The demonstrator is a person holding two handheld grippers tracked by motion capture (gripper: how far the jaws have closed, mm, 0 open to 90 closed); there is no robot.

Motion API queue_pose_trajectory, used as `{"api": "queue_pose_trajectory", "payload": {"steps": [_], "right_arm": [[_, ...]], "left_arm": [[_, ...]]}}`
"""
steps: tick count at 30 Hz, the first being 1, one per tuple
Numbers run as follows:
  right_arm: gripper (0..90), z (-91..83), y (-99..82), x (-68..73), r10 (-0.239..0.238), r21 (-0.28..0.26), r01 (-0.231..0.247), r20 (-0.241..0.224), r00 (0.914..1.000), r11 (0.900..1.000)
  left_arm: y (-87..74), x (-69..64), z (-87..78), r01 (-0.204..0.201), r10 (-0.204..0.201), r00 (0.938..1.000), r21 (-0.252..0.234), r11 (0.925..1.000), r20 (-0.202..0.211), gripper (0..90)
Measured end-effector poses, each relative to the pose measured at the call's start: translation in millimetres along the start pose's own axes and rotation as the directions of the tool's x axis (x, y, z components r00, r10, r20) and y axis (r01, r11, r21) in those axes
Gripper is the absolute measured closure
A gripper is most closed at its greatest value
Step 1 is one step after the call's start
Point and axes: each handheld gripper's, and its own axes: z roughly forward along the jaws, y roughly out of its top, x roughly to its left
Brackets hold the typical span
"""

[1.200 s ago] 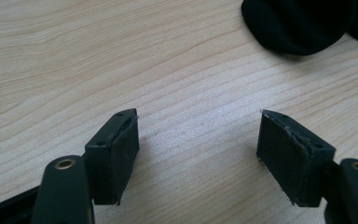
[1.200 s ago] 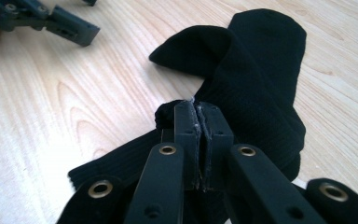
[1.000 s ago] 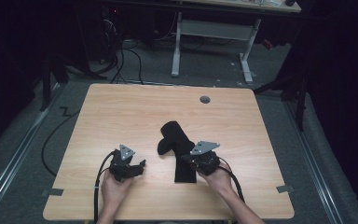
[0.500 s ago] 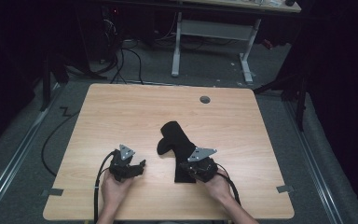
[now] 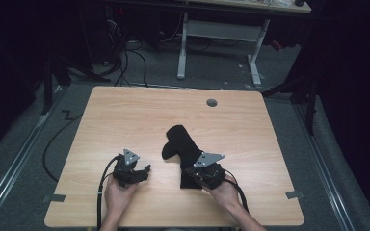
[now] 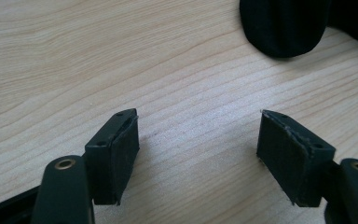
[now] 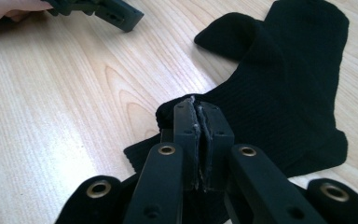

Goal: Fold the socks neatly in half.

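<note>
High view: a black sock [image 5: 185, 151] lies on the wooden table [image 5: 139, 120], a little right of the frame's centre and in its lower half. Its rounded end points toward the upper left of the frame, a second lobe hangs off just left of that, and the rest runs down and right to a squared end near the lower middle.

The right gripper [image 5: 201, 174] sits over that lower end, held by the person's right hand [image 5: 224, 191], which comes in from the bottom edge. In the right gripper view, the right gripper [image 7: 199, 119] has its two black jaws pressed together at the middle of the frame, with a fold of the sock [image 7: 289, 88] pinched up between the pads at the fabric's near edge. The sock spreads from there to the upper right of that frame, flat on the wood, its ribbed knit plain to see.

The left gripper [image 5: 142, 171] rests in the lower left part of the high view, just left of the sock and apart from it, held by the left hand [image 5: 119, 195]. In the left gripper view its jaws stand wide apart over bare wood, one pad [image 6: 123, 154] at lower left and one at lower right, nothing between them; a rounded end of the sock [image 6: 284, 25] shows at the top right, clear of the jaws.

A small round grey grommet [image 5: 212, 102] is set into the table toward the far edge, above the sock.
</note>
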Motion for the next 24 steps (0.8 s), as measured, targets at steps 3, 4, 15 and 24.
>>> {"api": "queue_pose_trajectory", "payload": {"steps": [3, 4, 15, 24], "right_arm": [[86.8, 0.1, -0.8, 0.6, 0.002, 0.001, -0.002, -0.006, 1.0, 1.0], [86.7, 0.2, -1.2, 1.1, 0.007, 0.0, -0.007, -0.011, 0.9999, 1.0], [86.7, -2.0, -3.4, 7.3, 0.025, -0.008, -0.025, -0.016, 0.9996, 0.9996], [86.7, -8.8, 1.8, 9.2, 0.013, -0.016, -0.013, -0.003, 0.9999, 0.9998]], "left_arm": [[0.0, 0.0, 0.0, 0.0, 0.0, 1.0, 0.0, 1.0, 0.0, 29.8], [0.0, 0.0, 0.0, 0.0, 0.0, 1.0, 0.0, 1.0, 0.0, 29.8], [0.0, 0.0, 0.0, 0.0, 0.0, 1.0, 0.0, 1.0, 0.0, 29.8], [0.0, 0.0, 0.0, 0.0, 0.0, 1.0, 0.0, 1.0, 0.0, 29.8]]}}
